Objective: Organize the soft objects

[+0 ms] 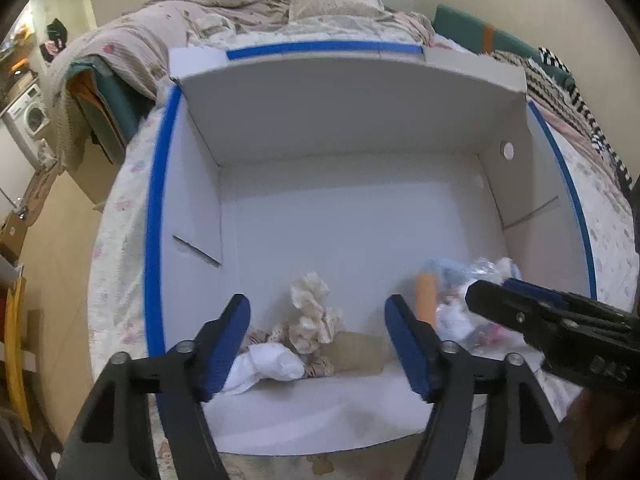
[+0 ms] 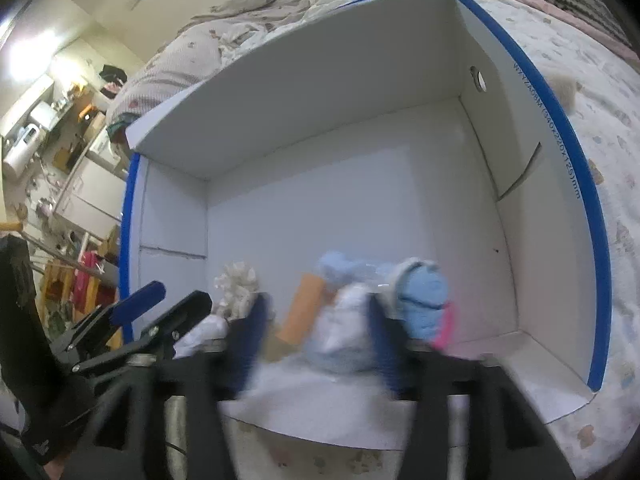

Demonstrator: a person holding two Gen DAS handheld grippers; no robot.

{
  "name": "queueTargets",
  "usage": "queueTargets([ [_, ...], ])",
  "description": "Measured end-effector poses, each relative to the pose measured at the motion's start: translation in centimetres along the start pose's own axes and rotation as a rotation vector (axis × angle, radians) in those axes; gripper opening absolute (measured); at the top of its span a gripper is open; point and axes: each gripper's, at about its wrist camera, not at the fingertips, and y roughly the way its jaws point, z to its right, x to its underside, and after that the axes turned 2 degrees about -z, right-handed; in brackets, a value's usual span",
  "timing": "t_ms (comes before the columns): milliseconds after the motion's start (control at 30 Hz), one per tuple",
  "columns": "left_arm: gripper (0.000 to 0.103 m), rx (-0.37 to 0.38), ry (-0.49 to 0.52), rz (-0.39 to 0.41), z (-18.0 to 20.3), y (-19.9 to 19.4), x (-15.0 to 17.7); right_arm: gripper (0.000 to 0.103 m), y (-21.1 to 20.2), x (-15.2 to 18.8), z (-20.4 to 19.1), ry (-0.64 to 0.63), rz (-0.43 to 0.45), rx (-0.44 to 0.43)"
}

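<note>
With both the left gripper and right gripper released over the soft objects at the box's near wall, a hasty grasp could snag two items together.

You've got a bed with a pale printed sheet carrying everything: the white blue-edged box sits on it, rumpled beige bedding behind, a striped black-and-white cloth off right.
</note>
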Motion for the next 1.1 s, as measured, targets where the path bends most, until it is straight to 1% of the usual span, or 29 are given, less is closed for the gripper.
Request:
queueTargets([
  [67, 0.069, -0.006, 0.001, 0.005, -0.1, -0.1, -0.1, 0.076, -0.4, 0.0, -0.2, -0.01, 0.023, 0.02],
  [133, 0.069, -0.021, -0.008, 0.003, -0.3, -0.2, -0.2, 0.079, -0.9, -0.2, -0.4, -0.018, 0.045, 0.019],
  [167, 0.069, -0.027, -0.018, 0.004, -0.5, -0.2, -0.2, 0.087, -1.2, -0.2, -0.5, -0.02, 0.059, 0.016],
  [200, 0.069, -0.028, -0.029, 0.006, -0.7, -0.3, -0.3, 0.098, -1.4, -0.2, -0.5, -0.021, 0.073, 0.015],
  [233, 0.069, -0.029, -0.04, 0.009, -1.0, -0.5, -0.4, 0.102, -1.6, -0.2, -0.6, -0.022, 0.086, 0.013],
  [333, 0.069, -0.029, -0.076, 0.013, -1.6, -0.9, -0.6, 0.102, -2.1, -0.3, -0.8, -0.021, 0.109, 0.001],
  [400, 0.069, -0.015, -0.111, 0.019, -2.3, -1.3, -0.7, 0.102, -2.2, -0.4, -1.0, -0.023, 0.114, 0.012],
  [500, 0.069, -0.019, -0.157, 0.039, -3.1, -2.2, -0.8, 0.102, -2.2, -0.4, -1.3, -0.02, 0.118, 0.021],
  [600, 0.07, -0.009, -0.193, 0.059, -4.0, -3.2, -0.8, 0.102, -2.9, -0.2, -1.1, -0.005, 0.141, 0.03],
  [733, 0.078, -0.006, -0.227, 0.086, -4.9, -4.8, -0.6, 0.103, -4.2, 0.0, -0.7, 0.034, 0.171, 0.03],
  [800, 0.087, 0.028, -0.237, 0.103, -5.4, -5.9, -0.7, 0.103, -5.0, 0.2, -0.7, 0.042, 0.188, 0.041],
  [867, 0.091, 0.043, -0.25, 0.135, -6.0, -7.1, -0.7, 0.103, -6.1, 0.5, -1.1, 0.026, 0.206, 0.059],
  [933, 0.095, 0.038, -0.255, 0.169, -6.3, -8.3, -0.5, 0.103, -7.2, 0.8, -1.7, 0.0, 0.224, 0.066],
  [1000, 0.101, 0.016, -0.244, 0.209, -6.5, -9.8, 0.1, 0.103, -8.6, 1.0, -2.3, -0.019, 0.252, 0.073],
  [1100, 0.102, -0.013, -0.214, 0.26, -6.5, -11.9, 1.4, 0.103, -10.8, 1.9, -3.5, -0.055, 0.301, 0.079],
])
